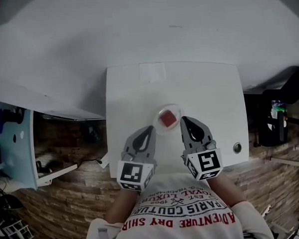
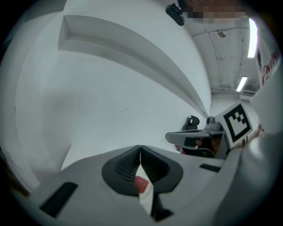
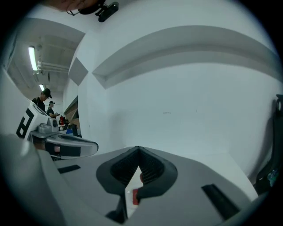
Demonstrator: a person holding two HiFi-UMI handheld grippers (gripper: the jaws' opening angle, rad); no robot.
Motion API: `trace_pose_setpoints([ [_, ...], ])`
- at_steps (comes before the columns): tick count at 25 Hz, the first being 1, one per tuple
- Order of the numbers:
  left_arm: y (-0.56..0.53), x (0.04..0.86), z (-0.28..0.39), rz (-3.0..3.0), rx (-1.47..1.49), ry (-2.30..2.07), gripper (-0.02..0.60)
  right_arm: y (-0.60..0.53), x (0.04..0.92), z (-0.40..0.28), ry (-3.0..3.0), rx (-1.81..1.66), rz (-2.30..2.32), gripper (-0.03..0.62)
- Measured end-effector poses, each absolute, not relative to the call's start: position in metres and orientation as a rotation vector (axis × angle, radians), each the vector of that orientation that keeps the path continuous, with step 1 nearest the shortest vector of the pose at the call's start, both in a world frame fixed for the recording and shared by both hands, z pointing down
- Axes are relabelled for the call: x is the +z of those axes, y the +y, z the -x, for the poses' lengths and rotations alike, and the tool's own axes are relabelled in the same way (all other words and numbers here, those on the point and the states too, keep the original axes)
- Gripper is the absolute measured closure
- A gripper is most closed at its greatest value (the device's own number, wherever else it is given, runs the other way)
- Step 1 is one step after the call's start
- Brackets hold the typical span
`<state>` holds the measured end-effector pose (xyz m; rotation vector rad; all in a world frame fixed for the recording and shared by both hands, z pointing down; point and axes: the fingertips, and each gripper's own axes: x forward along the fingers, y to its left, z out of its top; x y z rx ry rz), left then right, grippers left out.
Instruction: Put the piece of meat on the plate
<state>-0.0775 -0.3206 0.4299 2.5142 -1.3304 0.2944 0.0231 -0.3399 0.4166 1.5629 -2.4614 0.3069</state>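
A red piece of meat (image 1: 168, 120) lies on a small clear plate (image 1: 159, 111) in the middle of the white table (image 1: 213, 88). My left gripper (image 1: 151, 127) hovers just left of the plate with its jaws shut and nothing in them. My right gripper (image 1: 182, 119) hangs just right of the plate, also shut and empty. In the left gripper view the jaws (image 2: 140, 148) meet at the tip, and the meat (image 2: 141, 183) shows below through the gap. The right gripper view shows its jaws (image 3: 138, 149) together, with the meat (image 3: 135, 195) beneath them.
A round metal grommet (image 1: 237, 147) sits near the table's right front corner. A white wall stands behind the table. A pale shelf unit (image 1: 13, 143) is at the left and a dark stand with a bottle (image 1: 277, 117) at the right. People (image 3: 44, 99) stand far off.
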Motion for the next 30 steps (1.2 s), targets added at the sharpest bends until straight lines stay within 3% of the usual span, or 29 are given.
trace_pose_setpoints([
  [10,-0.330,0.386,0.082,-2.595,0.218,-1.377,0.574,-0.328,0.367,-0.039,-2.514,0.247,-1.650,0.582],
  [30,-0.327,0.375,0.078,-2.609,0.199,-1.399,0.574,-0.331,0.380,-0.039,-2.482,0.317,-1.638,0.582],
])
